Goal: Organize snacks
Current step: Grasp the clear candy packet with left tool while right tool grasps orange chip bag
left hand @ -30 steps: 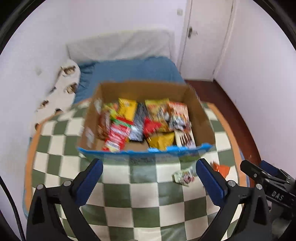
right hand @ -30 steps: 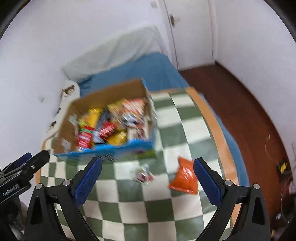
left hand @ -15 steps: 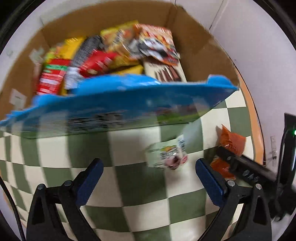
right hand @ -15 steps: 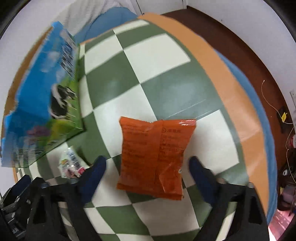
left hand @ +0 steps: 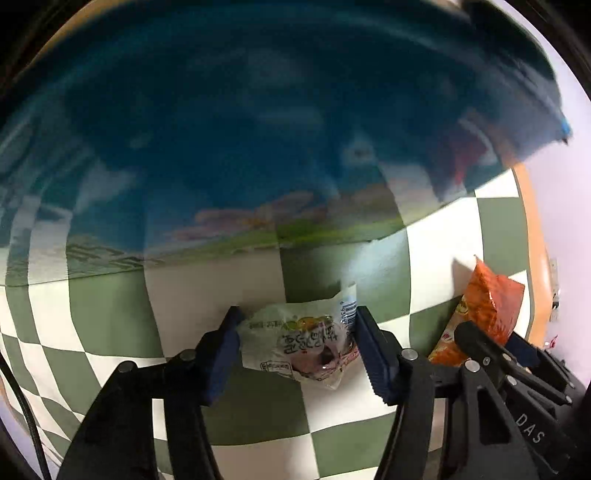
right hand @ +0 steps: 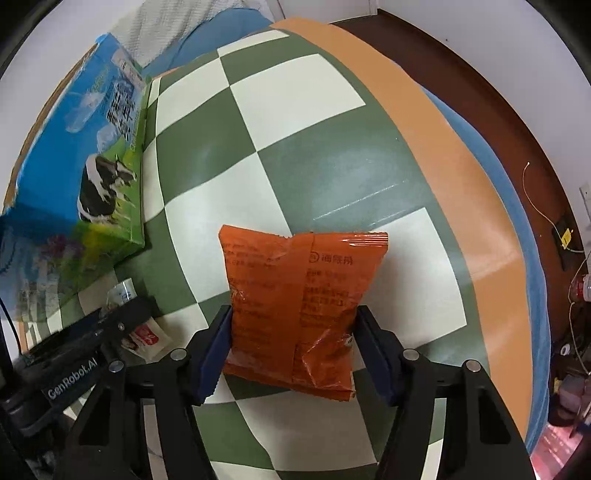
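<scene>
Left gripper (left hand: 295,347): fingers have just been closing; the blue ribbed pads now press both ends of a small pale snack packet (left hand: 299,341), glossy crinkled film, lying on the table (left hand: 221,288) just before the blue printed carton (left hand: 258,129).

Right gripper (right hand: 293,350): fingers have likewise just been narrowing and now clamp the lower sides of an orange snack bag (right hand: 295,295), a flat pillow-shaped foil pouch with crimped seams, on the smooth green-and-cream checked cloth (right hand: 295,92).

Green-and-white checkered mat with orange border (right hand: 424,122) covers the surface; blue bedding (right hand: 221,22) far left, dark wooden floor (right hand: 498,92) at right.
</scene>
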`<move>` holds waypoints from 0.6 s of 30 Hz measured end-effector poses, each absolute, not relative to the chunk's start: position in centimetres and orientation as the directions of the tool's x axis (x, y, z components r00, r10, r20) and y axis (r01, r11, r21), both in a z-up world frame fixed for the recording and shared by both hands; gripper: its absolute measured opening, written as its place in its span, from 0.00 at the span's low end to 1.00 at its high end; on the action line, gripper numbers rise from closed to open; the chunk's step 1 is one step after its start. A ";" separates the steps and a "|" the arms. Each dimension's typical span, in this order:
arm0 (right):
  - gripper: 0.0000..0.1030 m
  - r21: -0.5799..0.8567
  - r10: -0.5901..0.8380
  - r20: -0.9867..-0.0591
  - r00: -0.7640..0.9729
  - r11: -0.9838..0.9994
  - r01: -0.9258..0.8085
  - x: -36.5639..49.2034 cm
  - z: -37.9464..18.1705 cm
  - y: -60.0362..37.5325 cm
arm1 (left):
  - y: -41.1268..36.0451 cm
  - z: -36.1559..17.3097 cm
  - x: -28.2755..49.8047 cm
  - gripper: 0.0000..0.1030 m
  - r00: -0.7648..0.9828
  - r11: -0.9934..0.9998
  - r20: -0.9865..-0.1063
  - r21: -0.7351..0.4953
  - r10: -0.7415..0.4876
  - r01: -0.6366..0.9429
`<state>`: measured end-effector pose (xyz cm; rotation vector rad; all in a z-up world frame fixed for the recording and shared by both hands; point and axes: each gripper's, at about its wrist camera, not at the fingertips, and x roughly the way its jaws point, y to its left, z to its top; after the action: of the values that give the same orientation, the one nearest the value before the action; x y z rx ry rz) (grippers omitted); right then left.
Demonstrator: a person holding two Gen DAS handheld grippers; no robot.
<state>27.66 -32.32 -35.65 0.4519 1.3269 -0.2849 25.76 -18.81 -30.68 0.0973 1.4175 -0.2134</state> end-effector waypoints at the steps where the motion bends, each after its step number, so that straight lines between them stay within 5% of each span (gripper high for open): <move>1: 0.64 0.154 0.058 -0.973 0.222 0.884 0.442 27.2 -35.7 -32.2 | -18.7 -30.6 25.4 0.56 0.140 0.975 -0.986 -0.054 -0.085 0.215; 10: 0.63 0.210 0.171 -0.975 0.143 0.920 0.332 23.8 -37.3 -27.4 | -11.5 -31.2 19.3 0.56 0.035 0.965 -0.997 -0.061 -0.072 0.255; 18: 0.63 0.242 0.243 -0.970 0.020 0.950 0.197 21.1 -39.2 -20.9 | -1.4 -34.5 14.9 0.56 -0.160 0.985 -0.972 -0.175 -0.172 0.001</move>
<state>21.06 -20.93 -39.20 0.3505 1.5612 0.0372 14.94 -1.39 -34.49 -0.1280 1.7269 -0.1529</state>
